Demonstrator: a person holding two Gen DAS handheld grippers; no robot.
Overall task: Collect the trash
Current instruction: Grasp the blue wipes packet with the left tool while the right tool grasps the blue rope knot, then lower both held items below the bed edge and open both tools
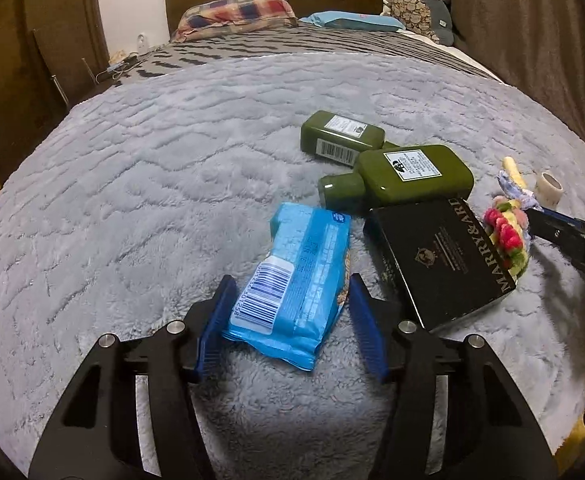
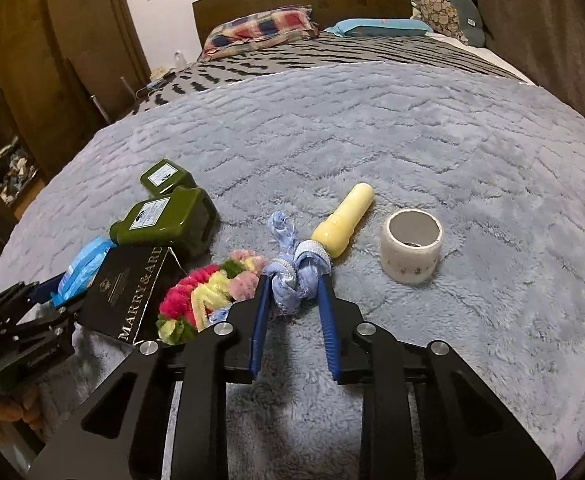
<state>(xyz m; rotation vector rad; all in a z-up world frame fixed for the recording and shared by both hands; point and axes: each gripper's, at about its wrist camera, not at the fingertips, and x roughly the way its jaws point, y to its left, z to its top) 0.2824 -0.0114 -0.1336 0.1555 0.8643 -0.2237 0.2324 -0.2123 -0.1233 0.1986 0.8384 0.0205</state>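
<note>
while nothing looks collected yet | left gripper spread around blue packet, lower centre | right gripper pinching blue cloth knot | bottles, box remain on bed

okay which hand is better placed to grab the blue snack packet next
Left. The left gripper already straddles the blue snack packet, one of the fingers on each side. The right gripper is occupied around the knotted blue fabric, beyond the black box.
</note>
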